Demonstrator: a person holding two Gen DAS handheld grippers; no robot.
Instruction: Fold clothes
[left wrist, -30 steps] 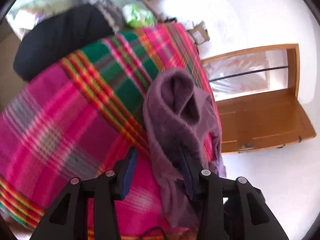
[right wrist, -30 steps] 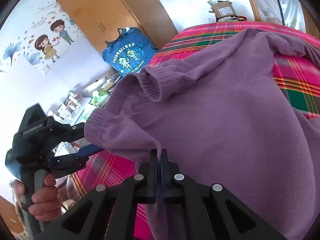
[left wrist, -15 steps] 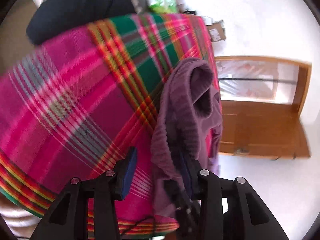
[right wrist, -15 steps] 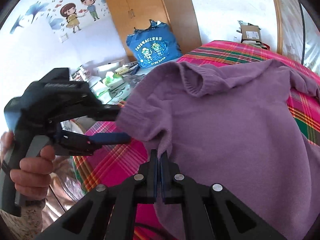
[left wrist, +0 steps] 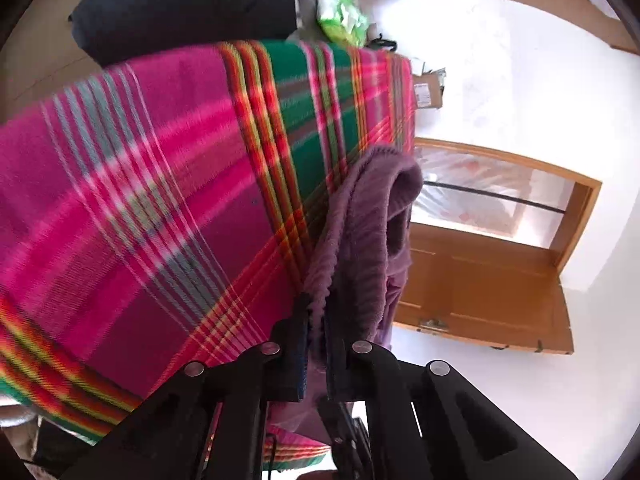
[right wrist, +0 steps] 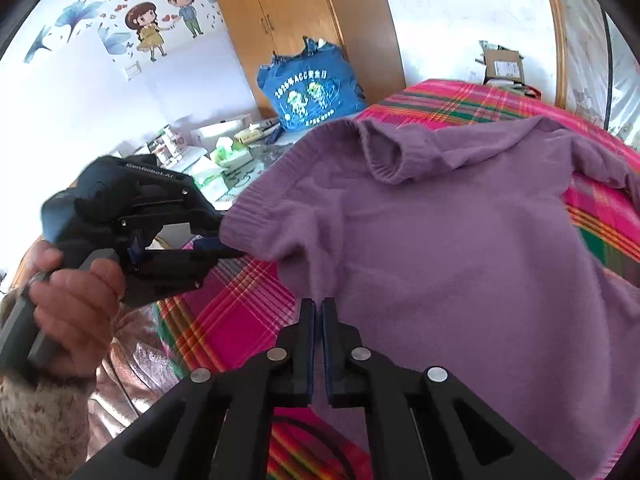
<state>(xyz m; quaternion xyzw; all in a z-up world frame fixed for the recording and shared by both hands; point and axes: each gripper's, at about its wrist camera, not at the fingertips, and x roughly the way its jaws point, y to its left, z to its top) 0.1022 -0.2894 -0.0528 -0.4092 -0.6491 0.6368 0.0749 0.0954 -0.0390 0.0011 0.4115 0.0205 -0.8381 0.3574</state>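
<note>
Bed under a pink-green plaid blanket [right wrist: 224, 320] serves as the folding surface. Purple knit sweater [right wrist: 440, 260] lies spread on it, collar toward the far side, one sleeve trailing right, so the body is flat enough for a fold.

Left gripper [left wrist: 315, 320] is clamped on the ribbed hem corner; knit bunches between its jaws, likely to lift that edge. Right gripper [right wrist: 318, 312] sits at the sweater's near edge. Its jaws are almost together and just starting to part, and I can't tell if any fabric is still caught between them.

Containers: blue printed bag [right wrist: 308, 92] stands by the wardrobe, contents hidden. Cardboard box [right wrist: 502, 65] is beyond the bed, contents not visible.
</note>
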